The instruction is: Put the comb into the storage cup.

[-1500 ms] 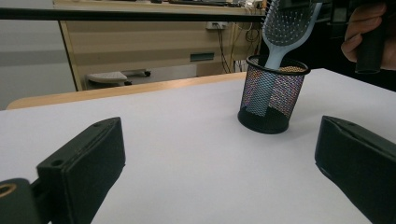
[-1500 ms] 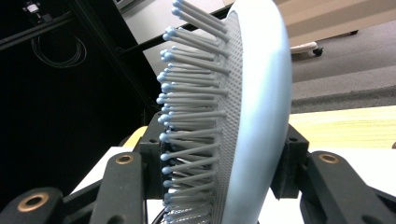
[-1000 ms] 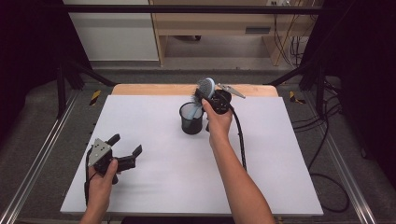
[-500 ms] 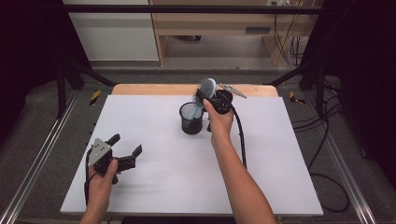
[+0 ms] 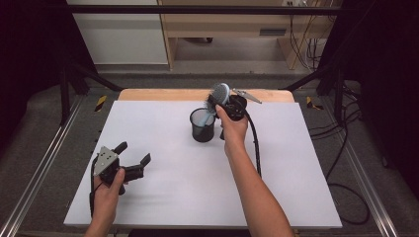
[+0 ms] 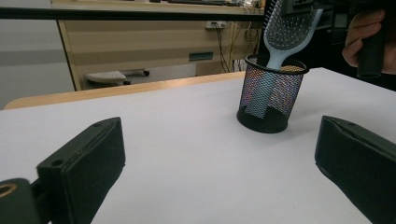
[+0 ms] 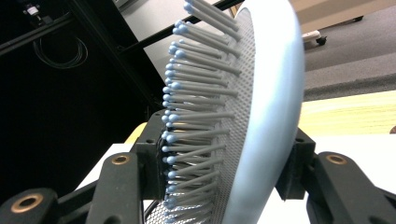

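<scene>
A light-blue hairbrush (image 5: 220, 93) stands tilted with its handle down in a black mesh cup (image 5: 202, 126) near the table's back middle. My right gripper (image 5: 226, 102) has the brush head between its jaws; one pad rests on the bristles (image 7: 196, 135), the other on the smooth back (image 7: 275, 121). These jaws have just been opening slightly, and the pads still touch the brush. My left gripper (image 5: 133, 153) hovers low over the front left of the white mat, open and holding nothing. From it the cup (image 6: 269, 95) and hairbrush (image 6: 286, 32) lie ahead to the right.
A silvery metal tool (image 5: 247, 95) lies on the wooden back edge (image 5: 163, 94) behind the cup. The right gripper's black cable (image 5: 256, 143) runs down the white mat (image 5: 173, 197) beside the forearm. Metal rails flank the table.
</scene>
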Available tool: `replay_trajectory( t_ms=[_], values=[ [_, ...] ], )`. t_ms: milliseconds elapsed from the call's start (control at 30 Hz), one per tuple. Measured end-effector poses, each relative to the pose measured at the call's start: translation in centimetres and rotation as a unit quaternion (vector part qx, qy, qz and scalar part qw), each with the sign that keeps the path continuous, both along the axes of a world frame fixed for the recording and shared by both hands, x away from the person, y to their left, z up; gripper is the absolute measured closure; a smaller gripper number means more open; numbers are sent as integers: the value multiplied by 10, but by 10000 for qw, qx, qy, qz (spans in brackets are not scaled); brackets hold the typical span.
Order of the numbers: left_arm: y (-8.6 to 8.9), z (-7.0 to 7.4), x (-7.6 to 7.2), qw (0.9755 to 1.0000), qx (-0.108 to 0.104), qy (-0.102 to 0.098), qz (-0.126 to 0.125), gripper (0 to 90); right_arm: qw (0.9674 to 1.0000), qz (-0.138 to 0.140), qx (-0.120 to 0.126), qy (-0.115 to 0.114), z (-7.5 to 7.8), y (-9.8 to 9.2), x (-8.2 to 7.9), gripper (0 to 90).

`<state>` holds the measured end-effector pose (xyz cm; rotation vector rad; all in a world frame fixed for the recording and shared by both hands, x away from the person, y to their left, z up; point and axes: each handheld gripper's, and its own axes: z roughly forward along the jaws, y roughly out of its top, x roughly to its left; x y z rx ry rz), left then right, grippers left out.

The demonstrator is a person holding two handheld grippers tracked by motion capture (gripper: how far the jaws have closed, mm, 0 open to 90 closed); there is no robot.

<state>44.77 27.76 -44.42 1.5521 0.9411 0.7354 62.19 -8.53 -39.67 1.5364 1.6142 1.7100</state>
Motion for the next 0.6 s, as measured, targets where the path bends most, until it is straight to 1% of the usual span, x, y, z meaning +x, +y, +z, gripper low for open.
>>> replay_trajectory(
  t_ms=[600],
  values=[
    [0, 0, 0, 10000, -13, 8, -1, 17, 9999, -33, -7, 103, -2, -5, 0, 443]
  ],
)
